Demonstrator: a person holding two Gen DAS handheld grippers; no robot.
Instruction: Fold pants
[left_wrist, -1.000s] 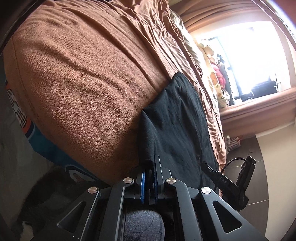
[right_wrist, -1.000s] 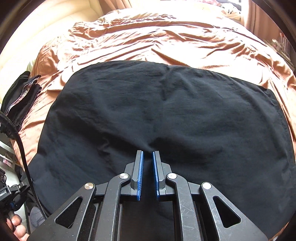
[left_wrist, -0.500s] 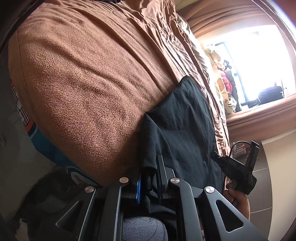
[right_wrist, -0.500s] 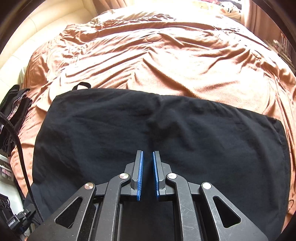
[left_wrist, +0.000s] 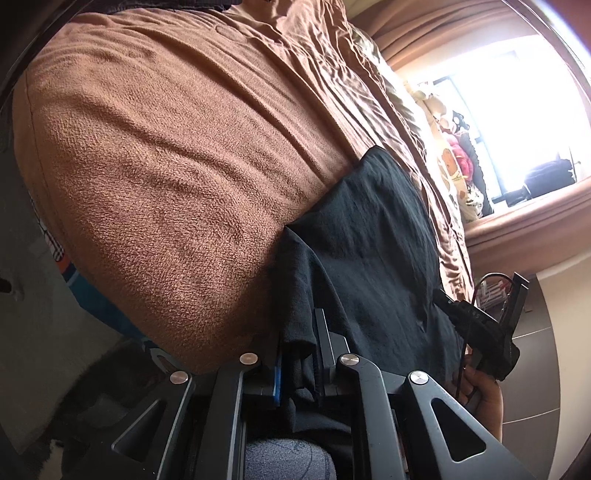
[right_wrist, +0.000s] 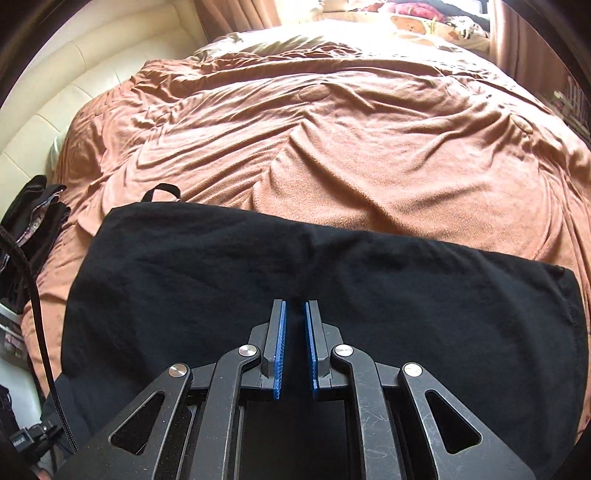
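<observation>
Black pants (right_wrist: 332, 288) lie folded flat across the near edge of a bed with a brown blanket (right_wrist: 332, 140). In the left wrist view the pants (left_wrist: 373, 251) hang over the bed's edge. My left gripper (left_wrist: 299, 332) is shut on a bunched corner of the pants, cloth filling the gap between its blue pads. My right gripper (right_wrist: 294, 306) sits low over the pants' near middle, its blue pads a narrow gap apart with black cloth in and under the gap. It also shows in the left wrist view (left_wrist: 476, 332), held in a hand.
A cream padded headboard (right_wrist: 74, 85) stands at the far left. A dark garment pile (right_wrist: 33, 218) lies at the bed's left edge. Stuffed toys (left_wrist: 458, 158) sit by a bright window. A tiled floor (left_wrist: 532, 369) runs beside the bed.
The pants' far edge has drawn nearer in the right wrist view, baring more blanket. More cloth has bunched between the left gripper's pads.
</observation>
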